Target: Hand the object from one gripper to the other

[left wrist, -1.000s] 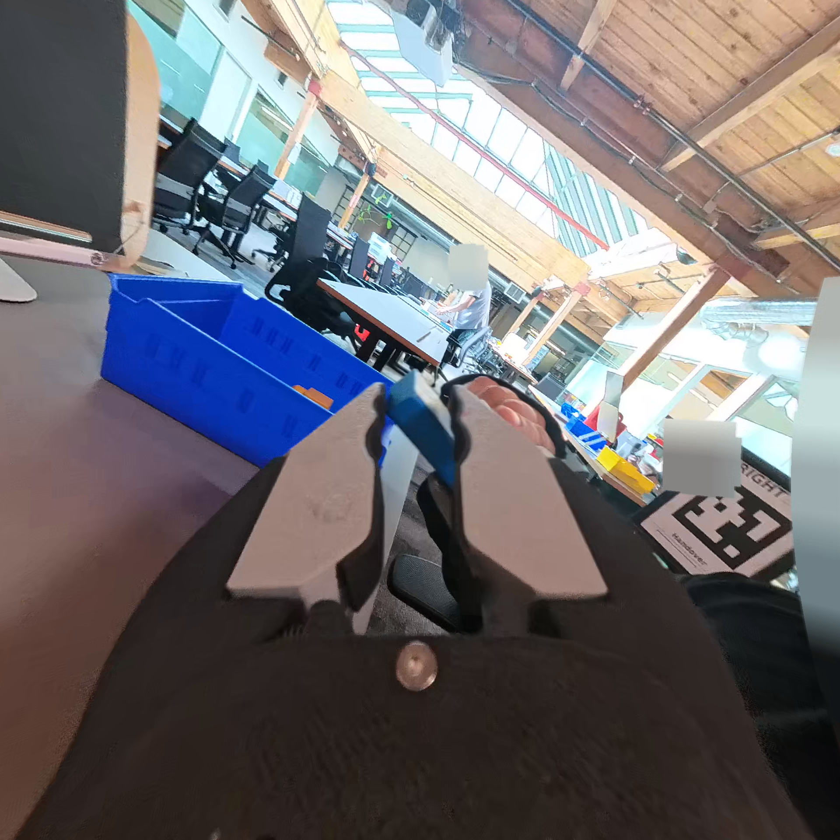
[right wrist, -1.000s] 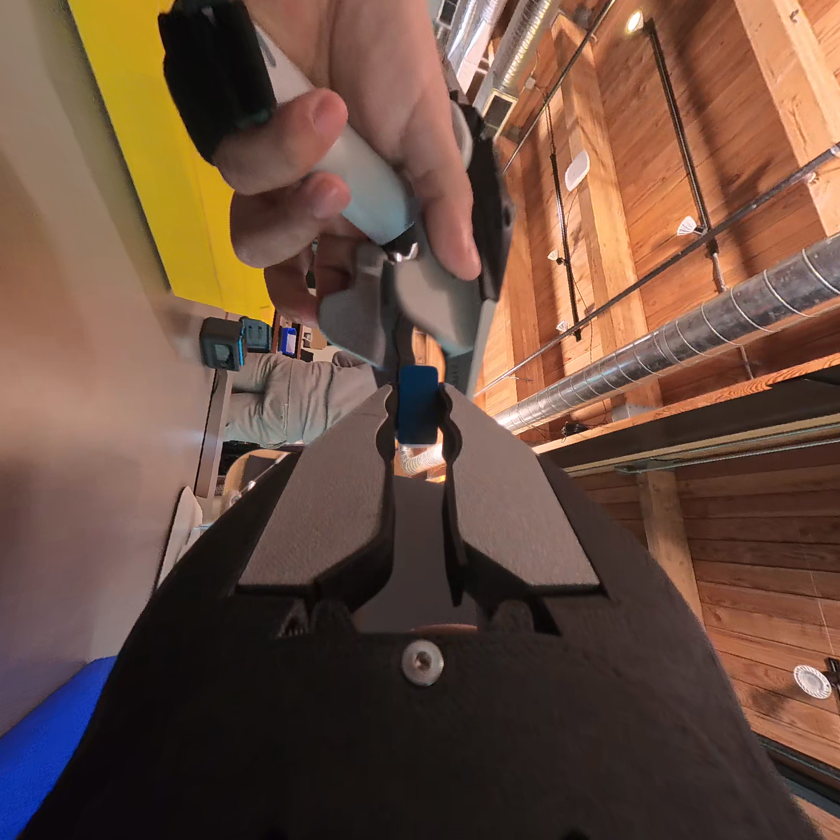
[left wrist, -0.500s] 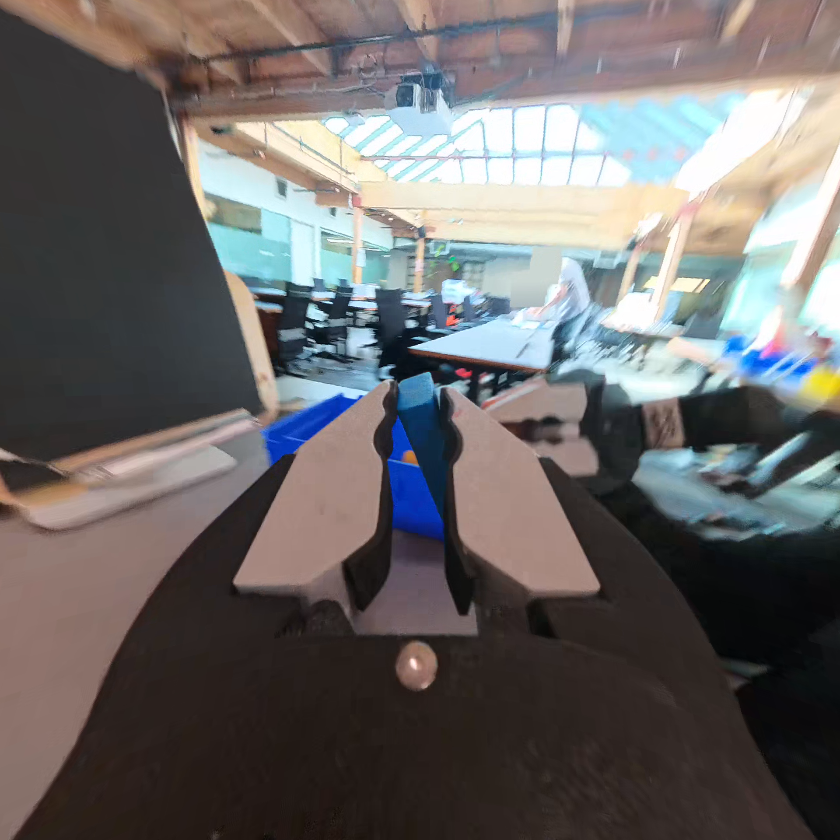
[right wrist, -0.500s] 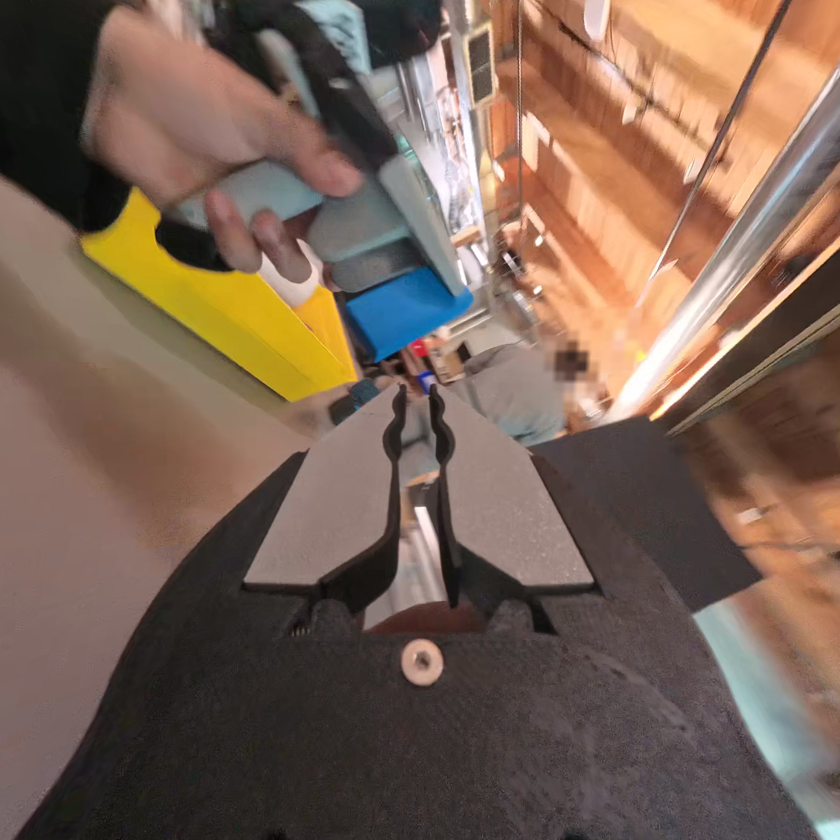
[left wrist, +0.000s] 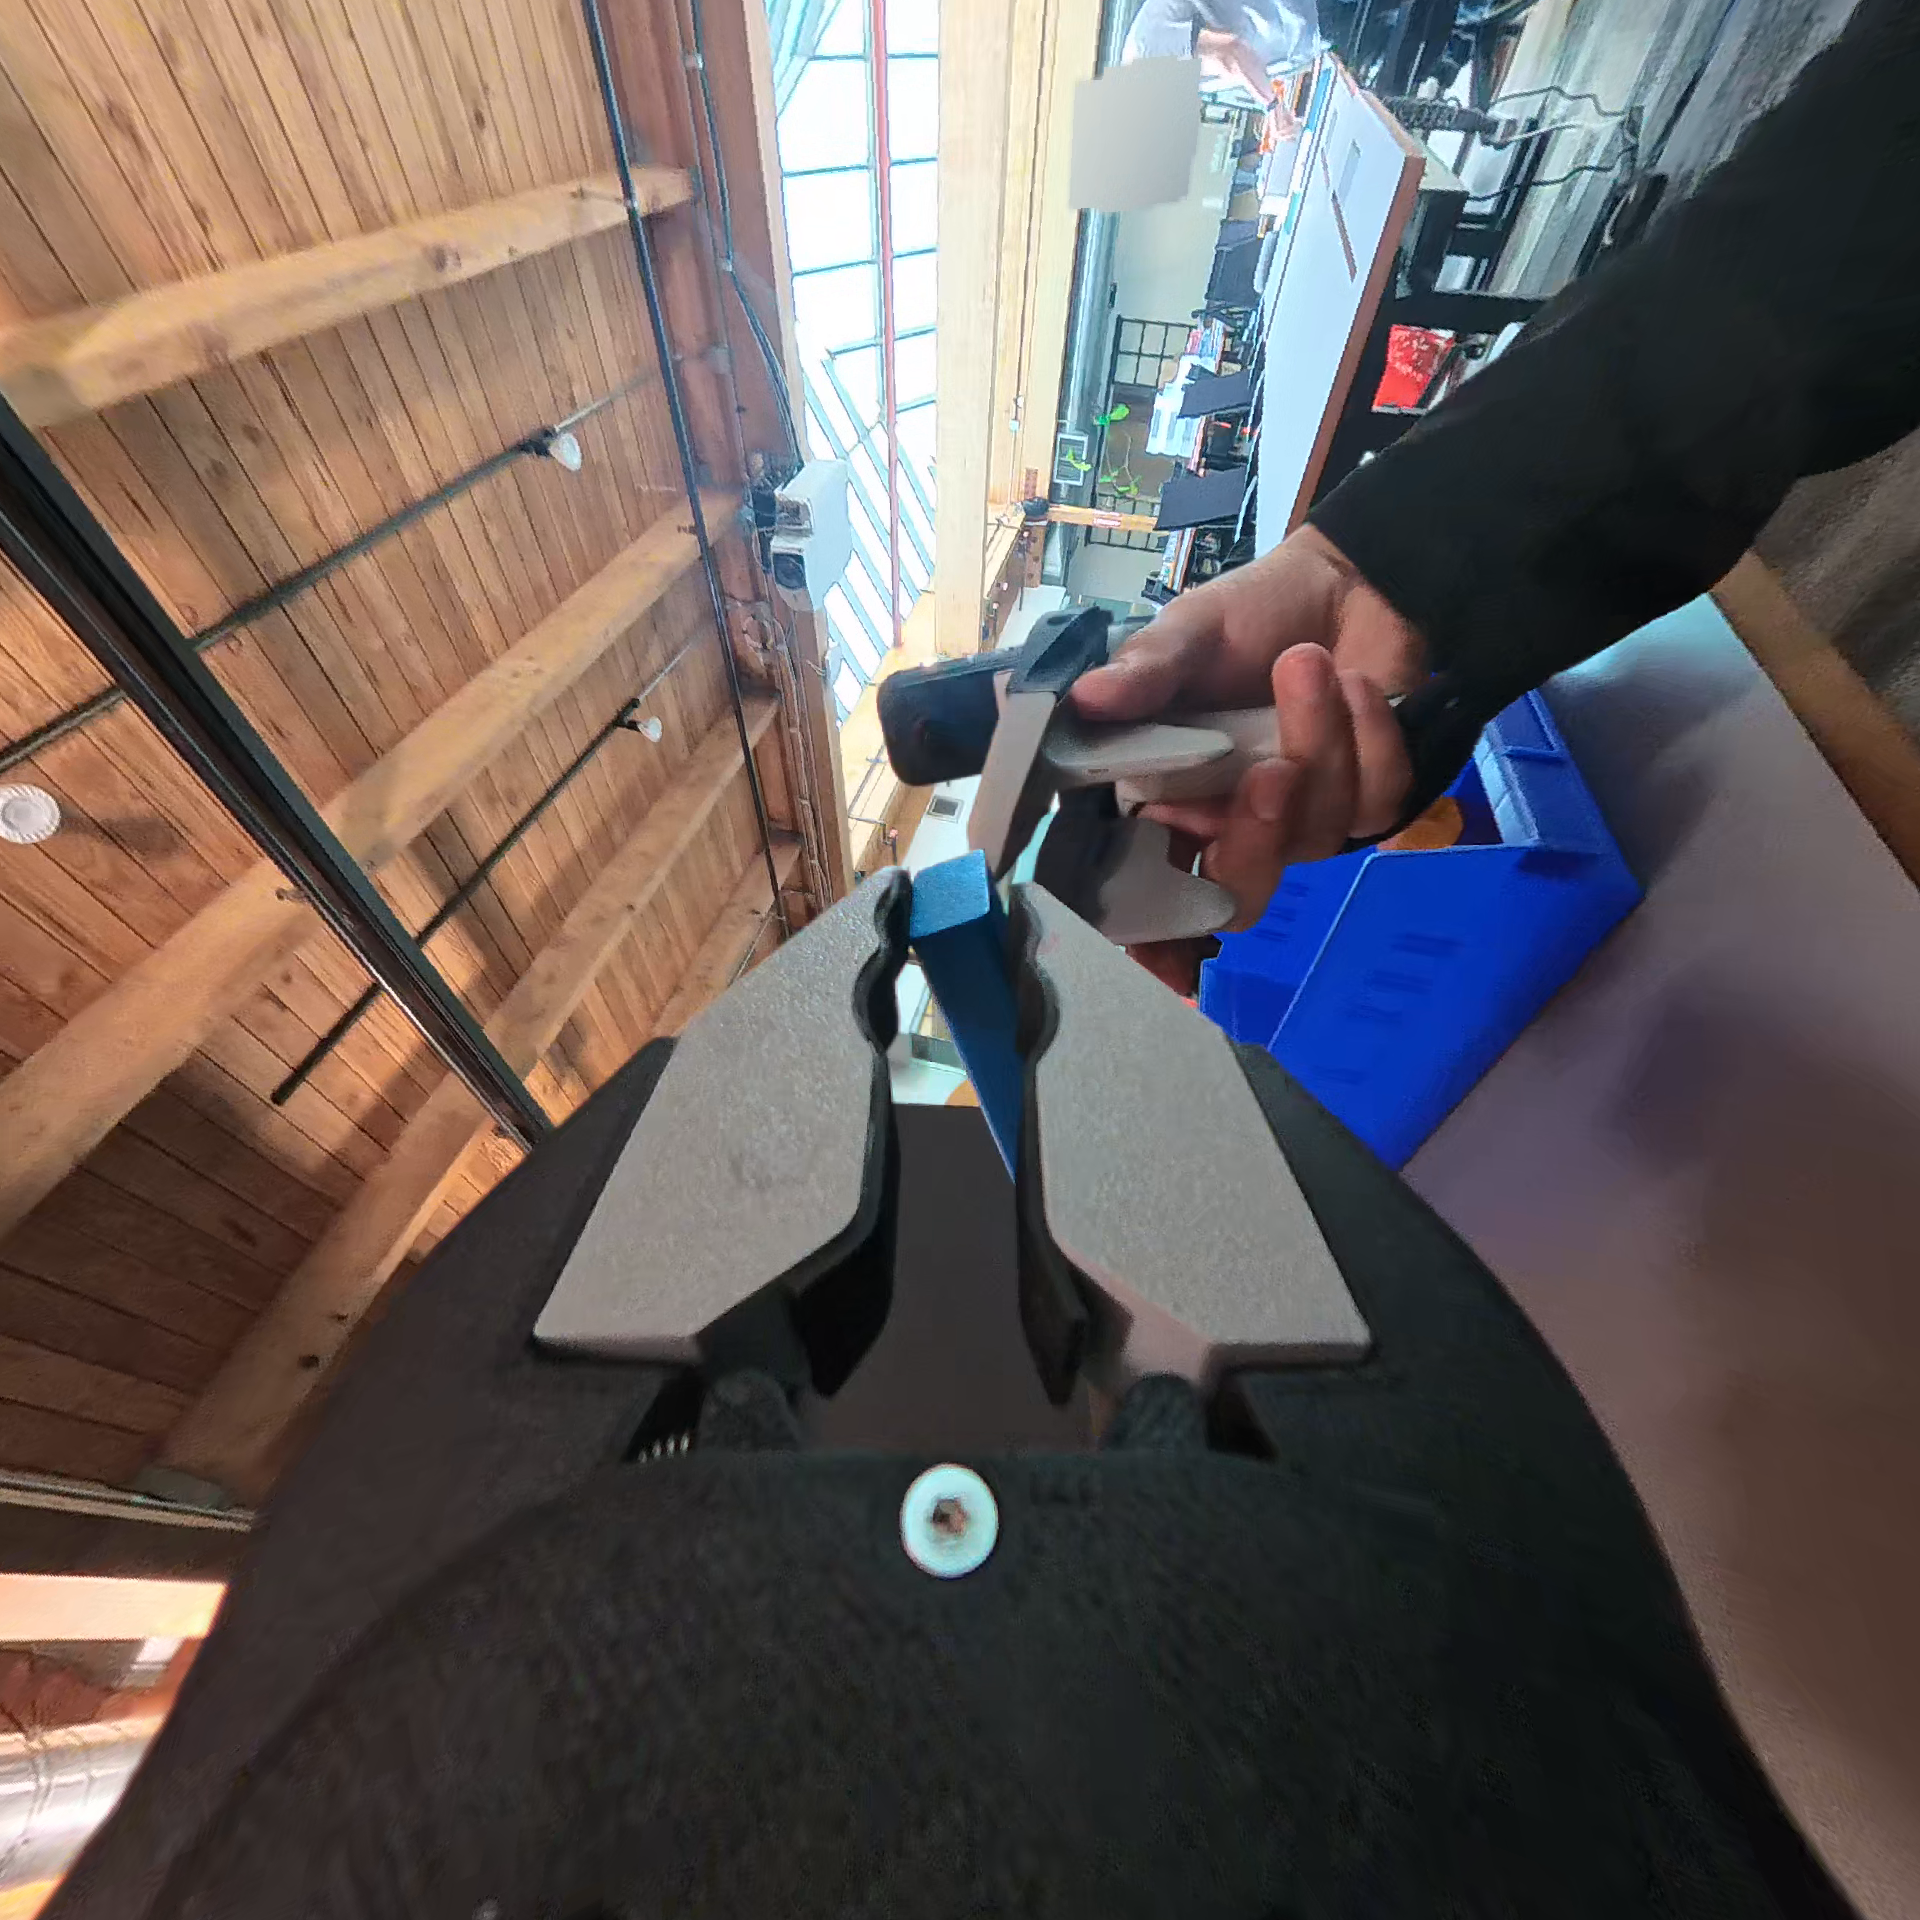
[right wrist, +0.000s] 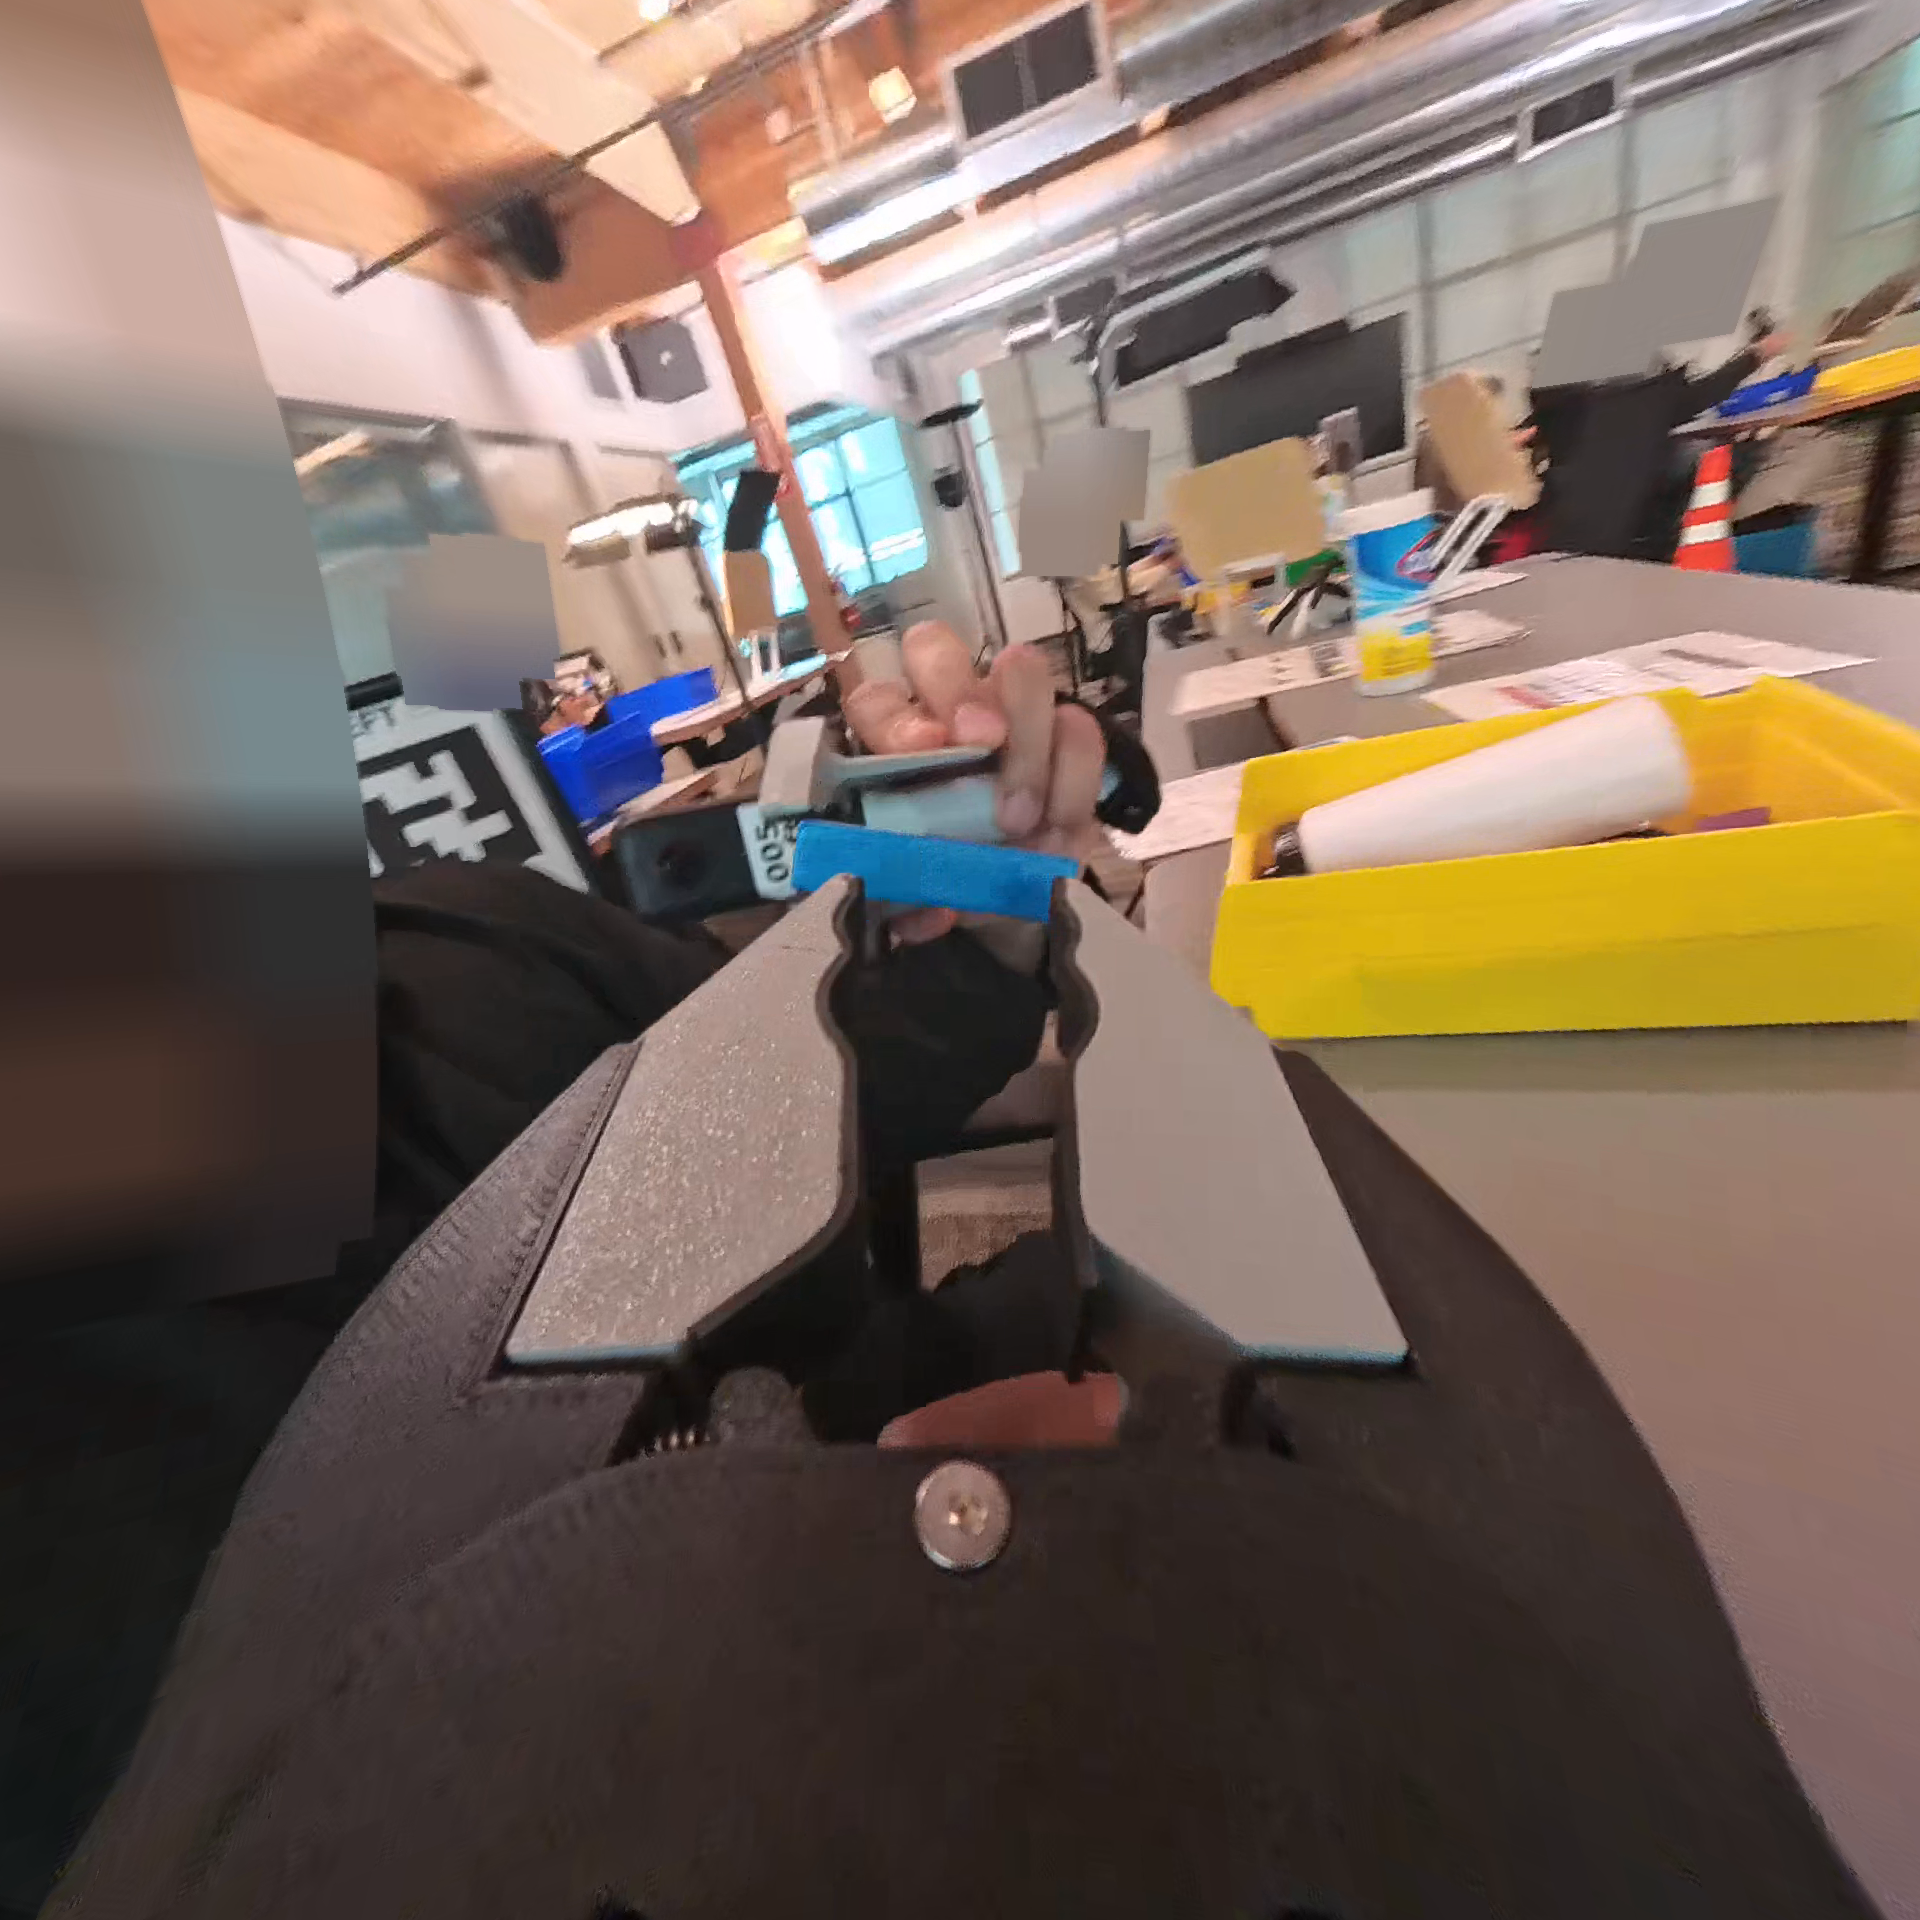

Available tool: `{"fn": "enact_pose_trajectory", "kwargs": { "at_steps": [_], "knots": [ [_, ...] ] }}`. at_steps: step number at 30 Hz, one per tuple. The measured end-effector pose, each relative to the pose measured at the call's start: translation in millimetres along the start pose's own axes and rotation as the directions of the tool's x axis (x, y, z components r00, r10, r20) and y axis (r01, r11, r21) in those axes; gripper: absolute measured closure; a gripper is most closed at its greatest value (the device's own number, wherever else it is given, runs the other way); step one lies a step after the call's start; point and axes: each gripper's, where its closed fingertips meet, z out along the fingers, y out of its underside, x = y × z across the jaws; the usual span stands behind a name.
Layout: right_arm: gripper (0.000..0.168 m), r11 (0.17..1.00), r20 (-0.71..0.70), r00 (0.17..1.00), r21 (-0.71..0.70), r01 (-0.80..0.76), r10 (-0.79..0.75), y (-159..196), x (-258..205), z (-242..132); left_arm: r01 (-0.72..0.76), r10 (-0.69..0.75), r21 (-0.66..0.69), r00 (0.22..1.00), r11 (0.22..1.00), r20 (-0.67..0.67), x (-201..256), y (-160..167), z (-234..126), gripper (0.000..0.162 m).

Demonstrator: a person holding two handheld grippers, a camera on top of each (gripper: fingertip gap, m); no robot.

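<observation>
A blue block (left wrist: 961, 966) is clamped between the fingers of my left gripper (left wrist: 956, 914), and one end sticks out past the tips. My right gripper (left wrist: 1081, 831), held by a hand in a black sleeve, shows just beyond that end with its jaws apart. In the right wrist view my right gripper (right wrist: 956, 914) is open wide. The blue block (right wrist: 930, 883) lies crosswise right at its fingertips. The left gripper (right wrist: 904, 790) and the hand holding it are behind the block. I cannot tell whether the right fingers touch the block.
A yellow bin (right wrist: 1558, 966) holding a white cone-shaped object (right wrist: 1486, 790) stands on the grey table (right wrist: 1610, 1247) to the right. A blue bin (left wrist: 1403, 997) sits on the table in the left wrist view. A wipes canister (right wrist: 1392, 603) and papers lie farther back. The tips of both grippers are at nearly the same place.
Half a second ago my right gripper was nearly shut, empty and away from the block. Now it is open wide with its tips at the block. The left gripper still holds the block and has turned.
</observation>
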Motion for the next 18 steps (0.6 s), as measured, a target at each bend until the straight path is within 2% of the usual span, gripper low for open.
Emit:
{"fn": "enact_pose_trajectory", "kwargs": {
  "at_steps": [4,6,9,11,13,16,18],
  "knots": [
    [0.13,0.999,0.029,0.999,-0.04,-0.031,0.032,8,-3,4,-0.085,0.084,-0.01,0.996,0.996,-0.027,7,-3,2,0.146],
    [0.133,0.996,0.037,0.995,-0.016,-0.088,0.088,6,2,4,-0.218,0.216,-0.061,0.976,0.974,-0.039,15,1,5,0.146],
    [0.134,0.987,-0.002,0.987,0.004,-0.162,0.162,6,18,6,-0.458,0.453,-0.138,0.889,0.878,-0.068,29,6,15,0.146],
    [0.134,0.983,-0.01,0.983,-0.016,-0.185,0.185,11,22,9,-0.556,0.549,-0.181,0.831,0.811,-0.089,37,10,22,0.146],
    [0.135,0.982,-0.02,0.983,-0.042,-0.186,0.185,16,23,11,-0.594,0.587,-0.206,0.803,0.777,-0.101,42,15,27,0.146],
    [0.135,0.984,-0.063,0.984,-0.062,-0.169,0.165,20,28,12,-0.588,0.577,-0.195,0.808,0.785,-0.118,53,20,31,0.147],
    [0.145,0.986,-0.108,0.985,-0.088,-0.144,0.135,25,35,11,-0.593,0.578,-0.188,0.806,0.783,-0.129,58,21,32,0.147]
  ]
}}
